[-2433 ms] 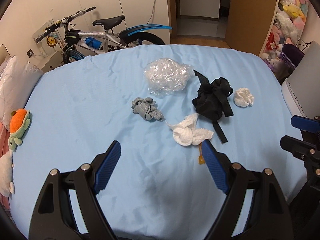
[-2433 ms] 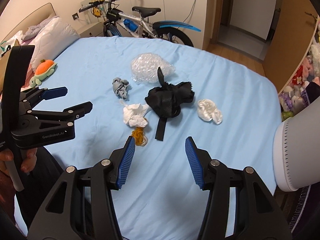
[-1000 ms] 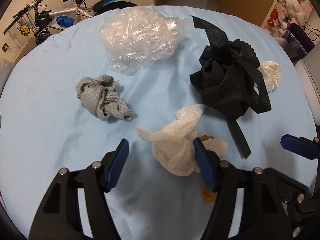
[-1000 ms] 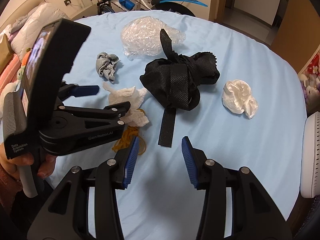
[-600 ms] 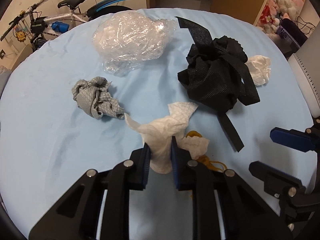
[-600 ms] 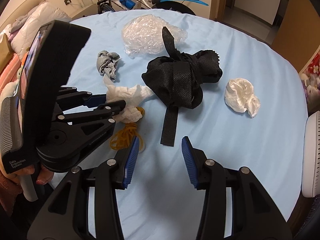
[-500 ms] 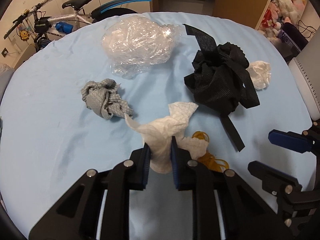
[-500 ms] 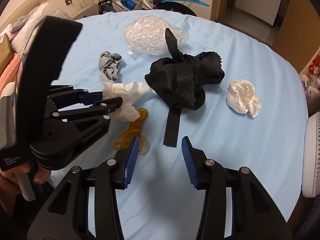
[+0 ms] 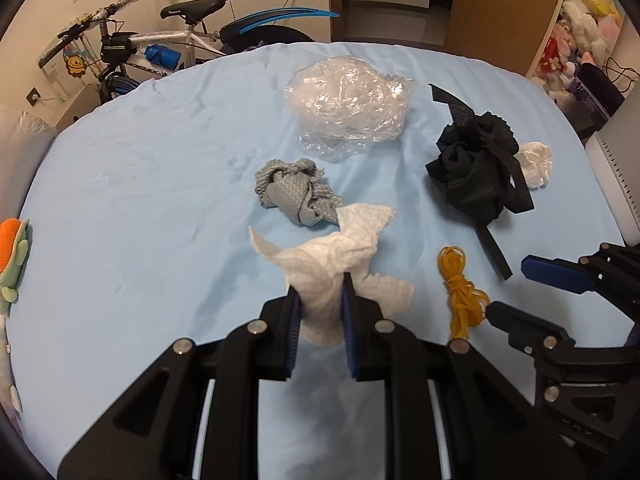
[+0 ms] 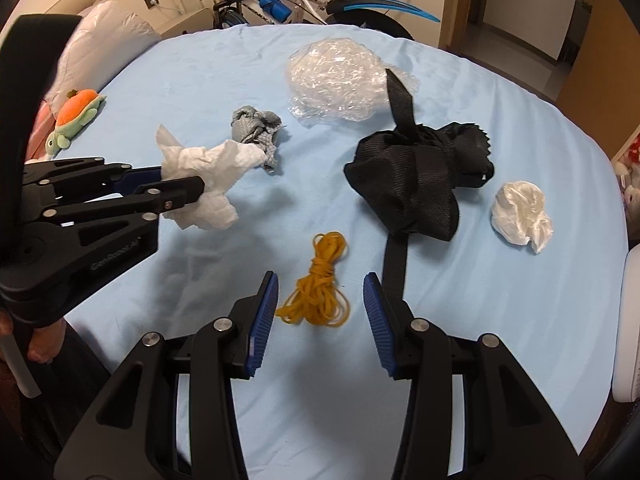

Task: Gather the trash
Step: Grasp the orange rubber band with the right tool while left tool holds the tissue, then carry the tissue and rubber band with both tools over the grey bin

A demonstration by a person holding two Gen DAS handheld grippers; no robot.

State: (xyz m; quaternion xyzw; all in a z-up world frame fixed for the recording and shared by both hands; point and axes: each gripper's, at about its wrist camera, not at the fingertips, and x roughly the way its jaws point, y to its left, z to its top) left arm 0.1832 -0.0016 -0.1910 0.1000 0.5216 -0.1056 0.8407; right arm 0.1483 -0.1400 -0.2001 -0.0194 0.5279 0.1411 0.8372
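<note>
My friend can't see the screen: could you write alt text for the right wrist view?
Open right gripper hovers over a yellow rubber-band bundle on a blue bedsheet. At left, the left gripper holds a crumpled white tissue; black fabric lies beyond.

Even indoor light, soft shadows; fisheye-warped dark corners, perhaps slight blur.

The white appliance (image 10: 630, 320) at the bed's right edge is cut off by the frame. The black fabric bundle (image 9: 478, 172) hides part of the small white wad (image 9: 536, 162). Lettering on the bicycle (image 9: 160, 46) frame is too small to read.
</note>
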